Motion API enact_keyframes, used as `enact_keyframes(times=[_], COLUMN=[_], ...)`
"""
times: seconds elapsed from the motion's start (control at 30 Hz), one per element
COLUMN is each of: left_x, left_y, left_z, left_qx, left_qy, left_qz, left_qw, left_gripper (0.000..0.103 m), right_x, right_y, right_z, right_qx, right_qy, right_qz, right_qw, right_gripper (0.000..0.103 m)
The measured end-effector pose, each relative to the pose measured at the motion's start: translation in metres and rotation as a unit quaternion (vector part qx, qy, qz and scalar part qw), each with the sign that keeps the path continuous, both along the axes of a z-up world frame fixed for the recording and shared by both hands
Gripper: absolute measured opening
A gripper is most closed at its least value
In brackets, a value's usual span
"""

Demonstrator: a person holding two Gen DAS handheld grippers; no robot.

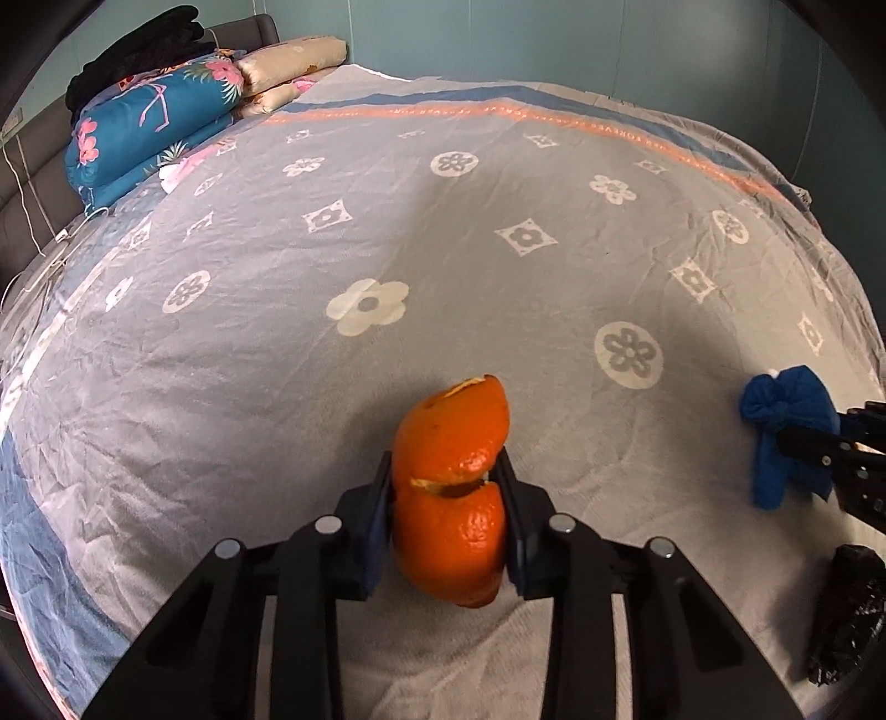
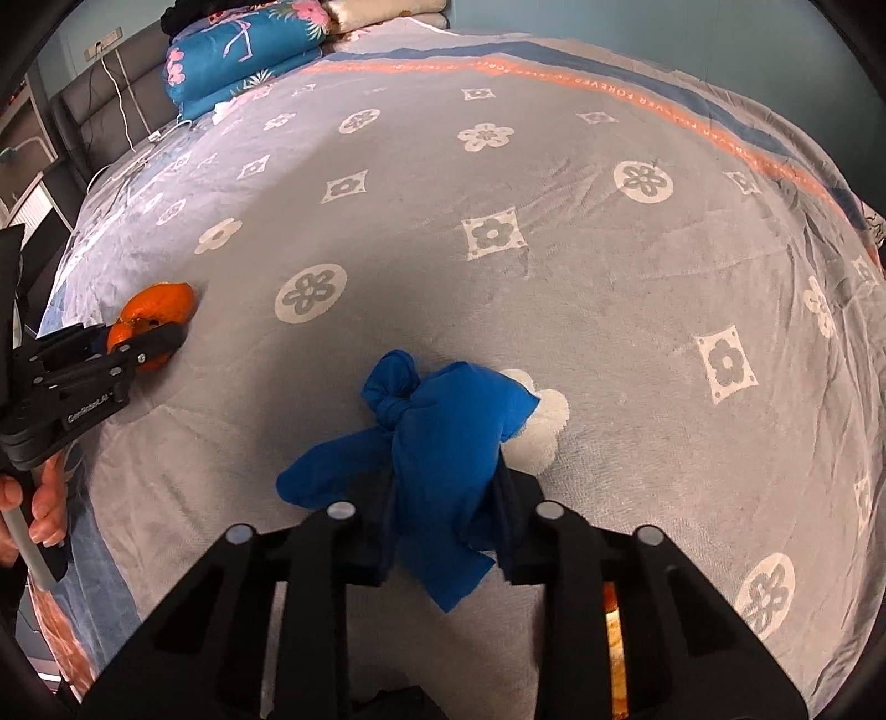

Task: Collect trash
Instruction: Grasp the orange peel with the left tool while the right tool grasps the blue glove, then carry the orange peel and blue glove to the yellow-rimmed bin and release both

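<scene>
Orange peel (image 1: 451, 493) — held in my left gripper (image 1: 448, 498), pinched between the two dark pads (image 1: 378, 526), which pressed against its sides. Peel stood upright, split by a horizontal tear across its middle, its curled upper tip rising above the fingers. It hung over the grey bedspread (image 1: 387, 249); whether its lower end touched the cloth I could not tell. From the right wrist view the same peel (image 2: 158, 310) sat at far left, clamped in my left gripper (image 2: 147, 338), with my hand (image 2: 41, 498) on the handle below.

Blue knotted rag (image 2: 443, 443) — held in my right gripper (image 2: 446, 498), its jaws closed on the bunched middle. Knot pointed forward and left, one loose tail spread to the left, another drooped down between the fingers. It covered part of a white flower print on the bedspread (image 2: 554, 249). From the left wrist view this rag (image 1: 786, 426) appeared at far right, gripped by my right gripper (image 1: 830, 443).

Black crumpled plastic bag (image 1: 844, 609) — lay at the lower right edge of the left view, near the right gripper.

Folded blue floral quilt (image 1: 149, 127) and beige pillows (image 1: 293, 61) — stacked at the far head of the bed, well apart from both grippers, dark clothing (image 1: 144, 50) on top of the quilt.
</scene>
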State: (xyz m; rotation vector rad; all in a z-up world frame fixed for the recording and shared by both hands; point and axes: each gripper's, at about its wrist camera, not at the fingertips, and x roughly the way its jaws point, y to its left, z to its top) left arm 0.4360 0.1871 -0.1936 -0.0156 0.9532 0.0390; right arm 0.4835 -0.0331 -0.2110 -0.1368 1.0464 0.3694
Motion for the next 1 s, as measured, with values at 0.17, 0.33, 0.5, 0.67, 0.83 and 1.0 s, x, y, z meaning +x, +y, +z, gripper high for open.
enact_keyframes(times=[0.17, 0.33, 0.5, 0.67, 0.83, 1.0], left_x=[-0.012, -0.023, -0.036, -0.055, -0.073, -0.089], left_y=[0.001, 0.003, 0.005, 0.004, -0.003, -0.009], left_z=[0.014, 0.027, 0.039, 0.053, 0.069, 0.084], left_qx=[-0.013, -0.021, -0.032, -0.043, -0.043, -0.048], left_qy=[-0.014, -0.023, -0.029, -0.036, -0.044, -0.051], left_qz=[-0.002, 0.002, 0.009, 0.015, 0.018, 0.021], left_qw=[0.9998, 0.9995, 0.999, 0.9983, 0.9979, 0.9973], left_gripper=[0.031, 0.031, 0.031, 0.031, 0.031, 0.031], right_x=[-0.006, -0.017, -0.029, -0.045, -0.066, -0.087], right_y=[0.003, 0.006, 0.005, -0.003, -0.015, -0.028], right_z=[0.005, 0.016, 0.032, 0.053, 0.075, 0.096], right_qx=[0.014, 0.019, 0.028, 0.044, 0.069, 0.089], right_qy=[0.005, -0.004, -0.013, -0.023, -0.028, -0.039], right_qz=[0.001, 0.005, 0.007, 0.006, 0.005, 0.003], right_qw=[1.0, 1.0, 1.0, 0.999, 0.997, 0.995], right_gripper=[0.021, 0.02, 0.02, 0.02, 0.02, 0.02])
